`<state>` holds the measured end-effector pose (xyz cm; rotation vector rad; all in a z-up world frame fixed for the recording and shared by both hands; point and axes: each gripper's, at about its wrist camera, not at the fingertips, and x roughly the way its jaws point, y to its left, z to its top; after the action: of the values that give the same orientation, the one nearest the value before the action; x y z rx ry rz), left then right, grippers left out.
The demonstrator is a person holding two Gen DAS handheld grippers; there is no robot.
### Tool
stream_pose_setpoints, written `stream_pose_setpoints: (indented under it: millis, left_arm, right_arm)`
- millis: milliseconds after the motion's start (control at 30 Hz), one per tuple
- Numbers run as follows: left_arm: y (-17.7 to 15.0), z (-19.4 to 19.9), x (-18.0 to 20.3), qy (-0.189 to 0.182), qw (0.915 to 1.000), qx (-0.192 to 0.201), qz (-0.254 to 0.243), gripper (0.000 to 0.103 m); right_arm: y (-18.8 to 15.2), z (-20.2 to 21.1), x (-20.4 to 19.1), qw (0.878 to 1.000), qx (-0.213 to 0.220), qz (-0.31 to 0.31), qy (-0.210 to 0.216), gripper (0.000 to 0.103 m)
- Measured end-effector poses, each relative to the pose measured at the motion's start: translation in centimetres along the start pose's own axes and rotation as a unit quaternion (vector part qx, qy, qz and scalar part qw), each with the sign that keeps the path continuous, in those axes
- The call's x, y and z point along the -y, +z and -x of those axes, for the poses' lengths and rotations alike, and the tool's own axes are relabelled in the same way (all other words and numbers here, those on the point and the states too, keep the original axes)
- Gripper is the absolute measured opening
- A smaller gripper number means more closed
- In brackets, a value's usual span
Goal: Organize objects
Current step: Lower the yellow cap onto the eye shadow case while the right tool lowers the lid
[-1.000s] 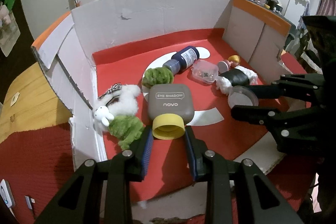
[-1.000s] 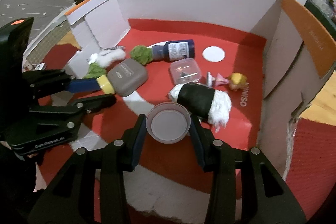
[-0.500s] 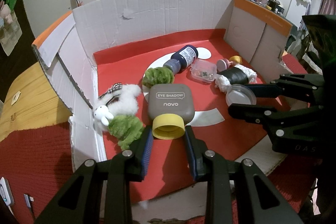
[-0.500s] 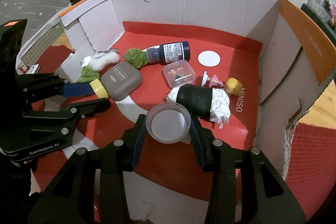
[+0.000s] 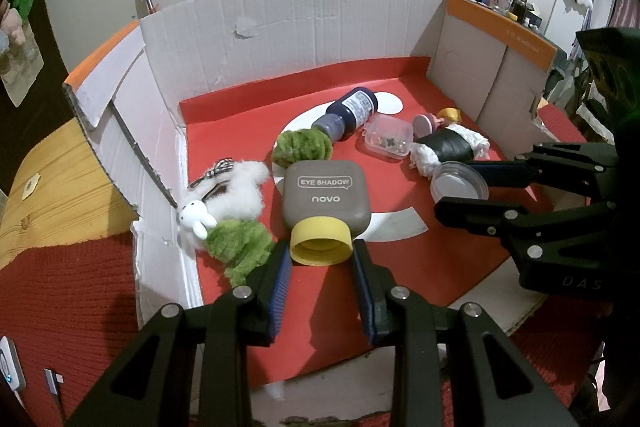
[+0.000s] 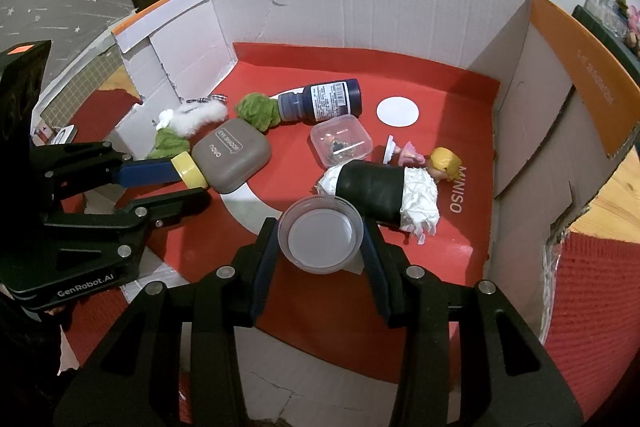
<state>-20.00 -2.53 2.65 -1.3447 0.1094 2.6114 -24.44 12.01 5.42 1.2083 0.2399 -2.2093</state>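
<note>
Left wrist view: the left tongs [image 5: 321, 259] are closed on a round yellow plastic cap [image 5: 321, 241], whose far side touches the near edge of a grey rounded-square eye shadow case [image 5: 325, 199] lying flat in a white cardboard box with a red floor [image 5: 240, 39]. Near the box's left wall lie a fluffy white bunny toy [image 5: 228, 197] and, just beside it, a green fuzzy tuft [image 5: 236, 241]. Past the case's far edge sits a second green fuzzy ball [image 5: 302, 147], touching the cap end of a dark blue bottle with a white label [image 5: 352, 111] that lies on its side.

Right wrist view: the right tongs [image 6: 320, 227] grip a round clear plastic lid [image 6: 320, 233], one finger on each side of its rim, held near the box's open front edge. Just beyond the lid lies a doll in a black wrap with white ruffles [image 6: 380, 191], its yellow-haired head [image 6: 444, 161] toward the right wall. A small clear square plastic container [image 6: 340, 143] sits between the doll and the bottle, and a flat white paper disc [image 6: 397, 111] lies on the red floor toward the back wall.
</note>
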Motion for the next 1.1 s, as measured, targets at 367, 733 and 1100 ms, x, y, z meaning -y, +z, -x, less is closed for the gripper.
stream_pose_setpoints:
  millis: [367,733,1100]
  left_arm:
    - [-0.1,0.7,0.1,0.013,0.9998,0.011,-0.007,0.042]
    - [-0.3,1.6,0.7,0.029,0.999,0.033,-0.009,0.062]
    - [-1.1,2.3,0.0,0.054,0.9967,0.055,0.024,0.067]
  right_arm:
    - [-0.1,0.5,-0.2,1.0,0.008,-0.002,0.005,0.058]
    - [-0.4,1.5,-0.3,1.0,0.021,-0.004,0.0,0.059]
    - [-1.1,2.7,-1.3,0.998,0.058,-0.007,-0.032,0.066]
